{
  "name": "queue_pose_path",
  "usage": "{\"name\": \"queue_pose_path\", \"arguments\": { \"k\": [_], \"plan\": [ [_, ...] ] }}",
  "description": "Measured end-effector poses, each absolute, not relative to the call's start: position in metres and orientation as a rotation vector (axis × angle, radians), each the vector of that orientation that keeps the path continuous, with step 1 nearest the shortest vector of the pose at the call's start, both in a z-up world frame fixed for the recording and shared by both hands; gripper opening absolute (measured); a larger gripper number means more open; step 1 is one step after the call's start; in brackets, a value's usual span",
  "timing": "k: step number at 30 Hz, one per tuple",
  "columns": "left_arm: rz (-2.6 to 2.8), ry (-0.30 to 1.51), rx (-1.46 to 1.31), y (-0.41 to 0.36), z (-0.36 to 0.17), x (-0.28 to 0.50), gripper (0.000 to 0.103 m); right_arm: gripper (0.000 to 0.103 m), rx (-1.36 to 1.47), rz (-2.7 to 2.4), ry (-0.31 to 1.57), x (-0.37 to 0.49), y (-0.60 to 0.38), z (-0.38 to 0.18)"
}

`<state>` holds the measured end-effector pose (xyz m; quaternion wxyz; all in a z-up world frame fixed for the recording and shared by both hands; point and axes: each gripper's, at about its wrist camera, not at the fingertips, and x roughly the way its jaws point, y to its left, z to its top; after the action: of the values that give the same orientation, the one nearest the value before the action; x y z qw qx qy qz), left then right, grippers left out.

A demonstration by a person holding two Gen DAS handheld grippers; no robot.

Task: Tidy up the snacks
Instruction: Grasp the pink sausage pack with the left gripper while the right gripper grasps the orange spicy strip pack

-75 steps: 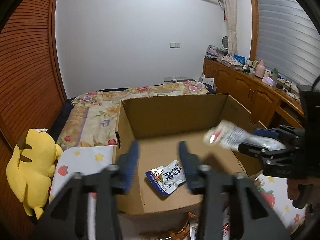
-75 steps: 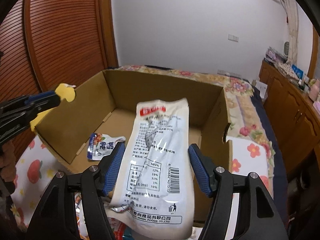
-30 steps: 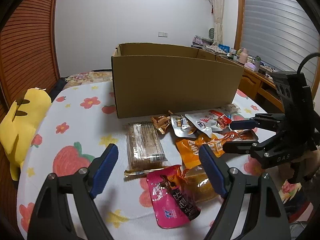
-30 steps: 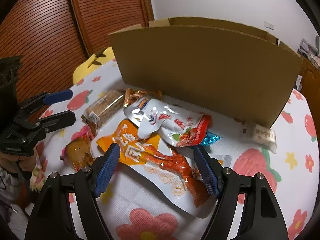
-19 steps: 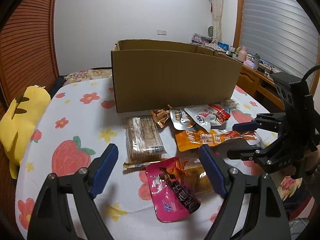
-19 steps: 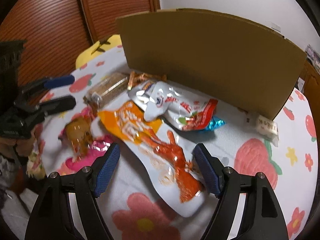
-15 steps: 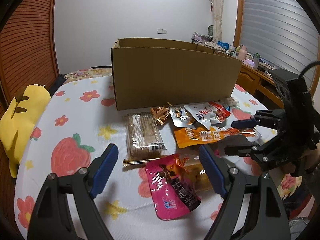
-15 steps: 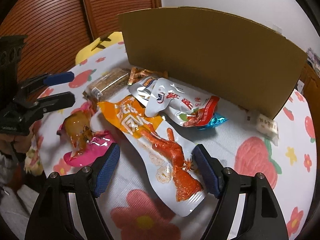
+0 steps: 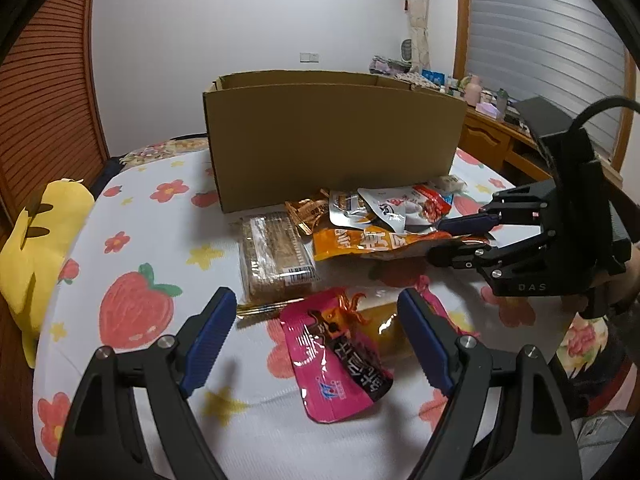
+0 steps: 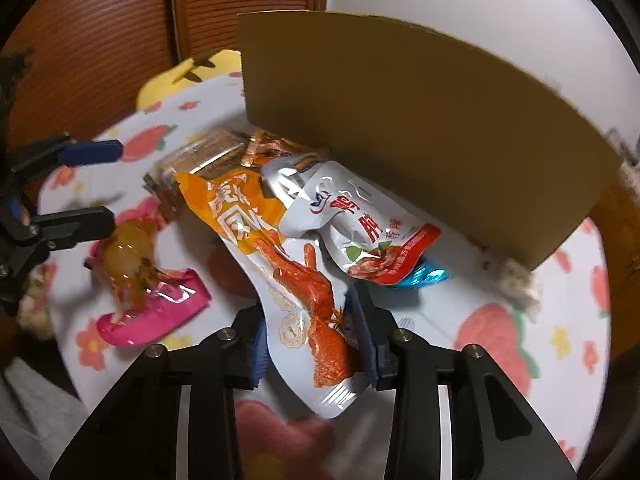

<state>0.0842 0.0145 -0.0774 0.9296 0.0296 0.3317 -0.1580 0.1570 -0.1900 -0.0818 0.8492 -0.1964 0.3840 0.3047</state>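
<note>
My right hand-held gripper grasps the orange chicken-feet packet; my left hand-held gripper stays released above the pink packet.

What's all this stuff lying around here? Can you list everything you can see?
Brown cardboard box: one, behind the snacks.
Orange-and-white chicken-foot pouch: one, gripped at its end.
White-and-red pouch: one, overlapping the orange one.
Pink pouch: one, nearest the left claw.
Clear-wrapped brown biscuit pack: one, left of the pile.
Small gold wrapper: one, by the box.
Yellow plush toy: one, at the table's left edge.
Floral tablecloth: one, white, under everything.
Left claw: open, empty.
Right claw: shut on the chicken-foot pouch.
</note>
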Motion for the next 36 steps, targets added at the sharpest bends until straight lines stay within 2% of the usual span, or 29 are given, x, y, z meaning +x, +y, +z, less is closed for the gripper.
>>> {"name": "queue_pose_path", "arguments": {
  "k": [4,8,24,36],
  "plan": [
    [-0.337,0.682,0.082,0.011,-0.078,0.082,0.083,0.032,-0.439,0.640,0.789,0.147,-0.189,-0.080],
    [-0.363,0.688,0.110,0.007,-0.077,0.081,0.083,0.024,-0.403,0.658,0.764,0.137,-0.194,-0.071],
    [-0.438,0.746,0.275,-0.005,-0.078,0.071,0.084,0.024,-0.226,0.636,0.708,0.112,-0.236,-0.045],
    [-0.444,0.793,0.425,-0.044,-0.083,0.099,0.084,0.024,-0.140,0.584,0.718,0.114,-0.271,-0.050]
  ]
}}
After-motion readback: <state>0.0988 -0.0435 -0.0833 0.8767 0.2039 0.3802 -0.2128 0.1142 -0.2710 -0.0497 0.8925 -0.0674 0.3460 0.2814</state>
